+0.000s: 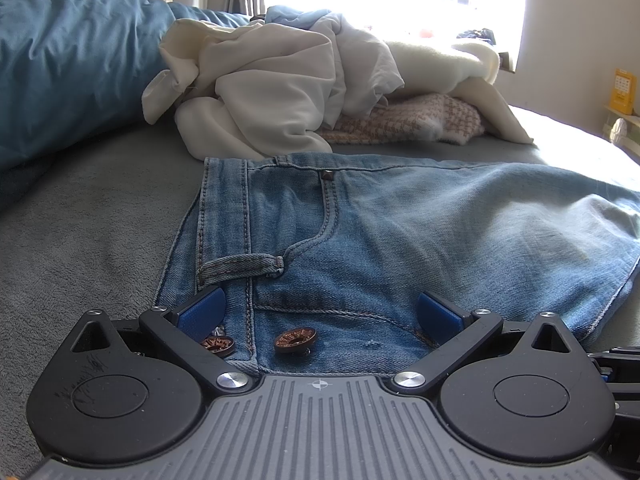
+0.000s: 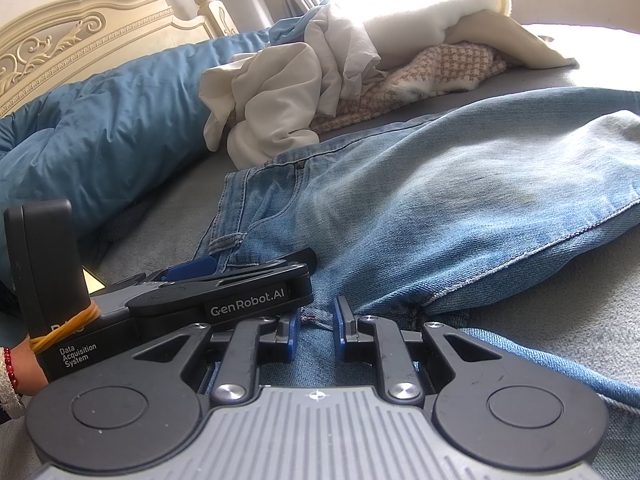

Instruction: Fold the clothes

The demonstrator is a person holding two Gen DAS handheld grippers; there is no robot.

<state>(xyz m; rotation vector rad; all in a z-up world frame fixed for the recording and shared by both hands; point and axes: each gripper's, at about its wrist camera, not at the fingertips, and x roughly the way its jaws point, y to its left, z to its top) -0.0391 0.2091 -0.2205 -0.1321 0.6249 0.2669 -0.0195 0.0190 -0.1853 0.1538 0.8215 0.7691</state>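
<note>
Light blue jeans (image 1: pixel 400 224) lie flat on the grey bedsheet, waistband to the left and legs running off to the right. My left gripper (image 1: pixel 320 312) is open wide over the waistband corner, its blue pads on either side of the pocket, with two copper buttons (image 1: pixel 295 340) just in front of its base. In the right wrist view, my right gripper (image 2: pixel 316 328) is nearly closed, with a narrow ridge of denim at the jeans' (image 2: pixel 460 184) crotch seam between its pads. The left gripper (image 2: pixel 224 280) sits immediately to the left of it, low on the denim.
A crumpled pile of white clothes (image 1: pixel 264 84) and a houndstooth garment (image 1: pixel 424 120) lie behind the jeans. A blue duvet (image 1: pixel 68 72) is bunched at the left against the cream headboard (image 2: pixel 80 36). A bright window is behind. A hand and sleeve (image 2: pixel 16 376) hold the left device.
</note>
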